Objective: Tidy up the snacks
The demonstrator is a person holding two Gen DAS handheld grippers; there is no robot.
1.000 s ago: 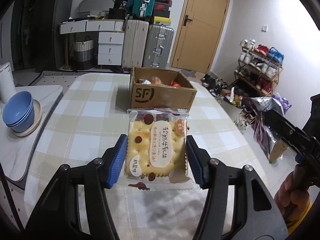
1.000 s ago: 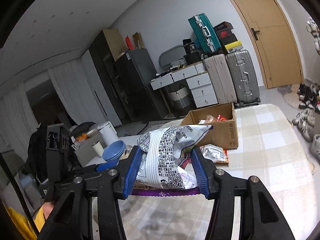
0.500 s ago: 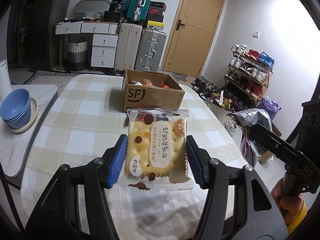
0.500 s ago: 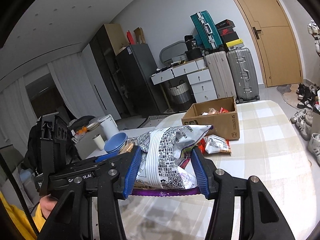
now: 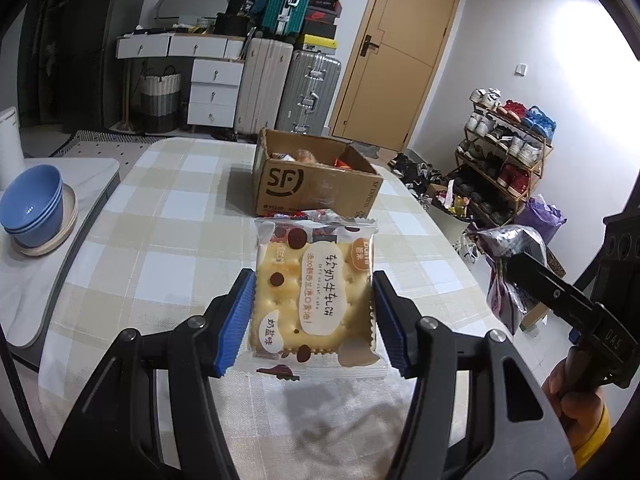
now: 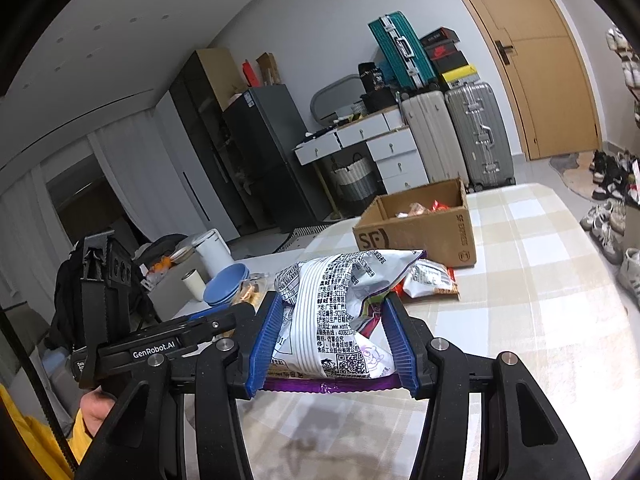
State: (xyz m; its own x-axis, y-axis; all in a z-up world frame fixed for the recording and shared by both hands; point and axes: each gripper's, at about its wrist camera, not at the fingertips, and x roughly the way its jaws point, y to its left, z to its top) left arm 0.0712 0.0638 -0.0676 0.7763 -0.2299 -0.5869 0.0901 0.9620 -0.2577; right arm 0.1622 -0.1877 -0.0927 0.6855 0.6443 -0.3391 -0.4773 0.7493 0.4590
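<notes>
Two packs in my grip: left hand-held gripper [image 5: 312, 320] pinching cracker pack [image 5: 316, 300], right hand-held gripper [image 6: 334, 340] pinching chip bag [image 6: 340, 316], both above table [image 6: 540, 300]. I'd carry level over box [image 5: 312, 184], release only above opening, one pack first, avoid collision.

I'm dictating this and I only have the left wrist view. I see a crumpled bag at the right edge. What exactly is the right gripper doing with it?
Observer: The right gripper is shut on the snack bag; both blue pads press its sides, and the bag's printed back, with a QR code, faces the camera.
Operator: Does my cracker packet hide anything loose on the table?
Observer: Yes. A small white and red packet lies on the checked tablecloth just in front of the cardboard box.
Operator: Where is the bag relative to the box?
Observer: It is held above the tablecloth, on the near side of the box and of that loose packet.
</notes>
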